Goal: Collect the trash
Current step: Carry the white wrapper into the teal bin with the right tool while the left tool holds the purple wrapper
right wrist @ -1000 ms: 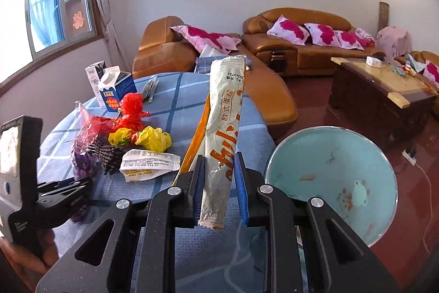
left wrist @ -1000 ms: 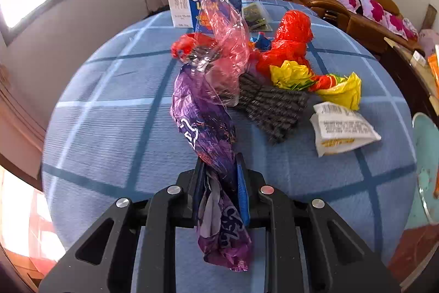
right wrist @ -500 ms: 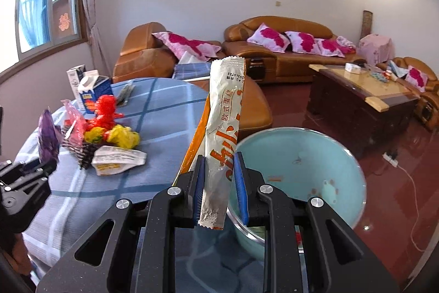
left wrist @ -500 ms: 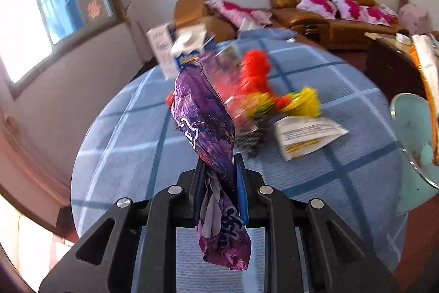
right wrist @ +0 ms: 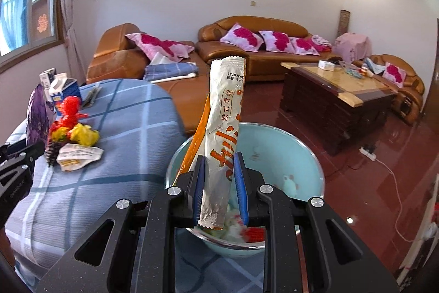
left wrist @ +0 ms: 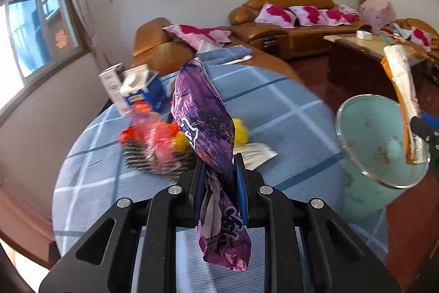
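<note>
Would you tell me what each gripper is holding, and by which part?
Left gripper: purple wrapper, pinched near its lower end. Right gripper: white wrapper, likewise.

Two cartons [left wrist: 137, 92], two held wrappers [left wrist: 208, 128], one bin [right wrist: 274, 139].

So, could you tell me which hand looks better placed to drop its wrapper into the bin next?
Right: the right gripper holds the silver wrapper directly over the turquoise bin, while the left gripper with the purple wrapper is above the table.
</note>
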`<state>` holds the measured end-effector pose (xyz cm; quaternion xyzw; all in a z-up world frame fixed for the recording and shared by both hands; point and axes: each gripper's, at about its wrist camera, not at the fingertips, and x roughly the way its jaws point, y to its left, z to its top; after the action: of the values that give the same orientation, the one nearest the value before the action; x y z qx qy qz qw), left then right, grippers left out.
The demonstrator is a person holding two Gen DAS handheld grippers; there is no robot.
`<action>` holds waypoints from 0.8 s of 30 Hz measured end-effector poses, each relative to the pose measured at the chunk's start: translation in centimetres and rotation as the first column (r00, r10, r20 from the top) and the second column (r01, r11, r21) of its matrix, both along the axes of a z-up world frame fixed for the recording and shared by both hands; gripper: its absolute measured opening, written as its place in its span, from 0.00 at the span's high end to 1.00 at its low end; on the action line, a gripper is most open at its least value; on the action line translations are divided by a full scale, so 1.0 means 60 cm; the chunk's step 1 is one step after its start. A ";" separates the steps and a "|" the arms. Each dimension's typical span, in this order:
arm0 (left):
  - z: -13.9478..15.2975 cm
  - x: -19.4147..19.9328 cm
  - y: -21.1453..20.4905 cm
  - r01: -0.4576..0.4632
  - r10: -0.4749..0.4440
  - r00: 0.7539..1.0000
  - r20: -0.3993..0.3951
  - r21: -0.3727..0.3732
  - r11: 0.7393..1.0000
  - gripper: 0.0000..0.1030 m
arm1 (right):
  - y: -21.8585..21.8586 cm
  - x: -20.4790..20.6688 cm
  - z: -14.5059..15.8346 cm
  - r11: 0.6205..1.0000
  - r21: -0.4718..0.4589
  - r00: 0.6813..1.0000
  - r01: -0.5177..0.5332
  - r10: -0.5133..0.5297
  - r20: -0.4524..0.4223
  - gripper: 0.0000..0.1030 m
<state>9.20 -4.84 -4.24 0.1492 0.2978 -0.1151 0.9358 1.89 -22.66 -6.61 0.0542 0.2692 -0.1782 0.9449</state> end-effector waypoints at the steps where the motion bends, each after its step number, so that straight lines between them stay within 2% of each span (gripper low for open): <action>1: 0.001 -0.001 -0.006 0.012 -0.012 1.000 0.001 -0.002 1.000 0.80 | -0.004 -0.001 -0.001 1.000 0.000 1.000 0.006 -0.006 -0.002 0.79; 9: -0.005 -0.004 -0.066 0.118 -0.118 0.993 -0.002 0.002 0.993 0.80 | -0.037 -0.013 -0.008 0.998 -0.007 0.998 0.058 -0.058 -0.014 0.79; 13: -0.008 -0.003 -0.097 0.169 -0.169 0.985 -0.030 -0.012 0.986 0.80 | -0.057 -0.017 -0.014 0.997 0.000 0.997 0.080 -0.080 -0.021 0.79; 16: -0.008 -0.004 -0.122 0.202 -0.202 0.979 -0.017 0.001 0.979 0.80 | -0.071 -0.016 -0.018 0.995 -0.004 0.995 0.096 -0.096 -0.026 0.79; 24: -0.016 0.002 -0.187 0.308 -0.308 0.951 -0.026 -0.003 0.952 0.80 | -0.104 -0.014 -0.032 0.989 -0.020 0.988 0.143 -0.144 -0.053 0.79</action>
<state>9.31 -16.06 -5.21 0.1929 0.2832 -0.2612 0.9024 1.05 -28.90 -8.53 0.0608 0.2889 -0.2494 0.9223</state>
